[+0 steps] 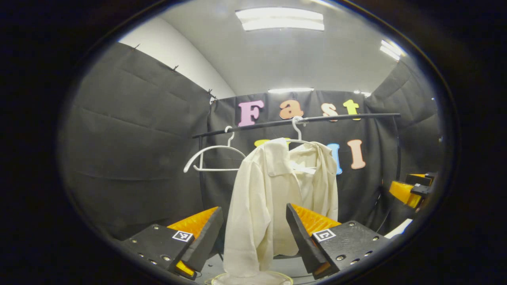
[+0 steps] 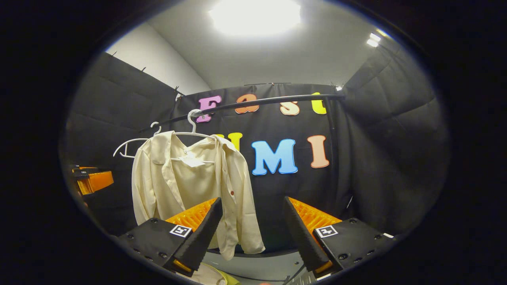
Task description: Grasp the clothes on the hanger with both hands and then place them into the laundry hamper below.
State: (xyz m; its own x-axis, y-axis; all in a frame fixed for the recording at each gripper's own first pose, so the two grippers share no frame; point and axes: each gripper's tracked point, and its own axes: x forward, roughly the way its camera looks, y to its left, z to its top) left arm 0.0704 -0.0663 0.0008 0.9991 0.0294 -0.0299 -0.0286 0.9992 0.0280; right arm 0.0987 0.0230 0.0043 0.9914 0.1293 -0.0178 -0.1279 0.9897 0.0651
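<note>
Cream shirt (image 1: 277, 198) on hanger (image 1: 300, 136) — hamper (image 1: 253, 279) rim below.

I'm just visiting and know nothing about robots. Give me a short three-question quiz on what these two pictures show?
1. True or false: the shirt hangs on a hanger on the rail.
2. How many hangers are on the rail? A) one B) two C) three
3. Fill in: the left gripper and right gripper are both ____, with nothing between their fingers.

Key
1. True: the cream shirt is on its hanger, not yet grasped.
2. B: one carries the shirt, and an empty hanger hangs beside it.
3. Open: the shirt lies farther off, beyond the fingers of each.
</note>
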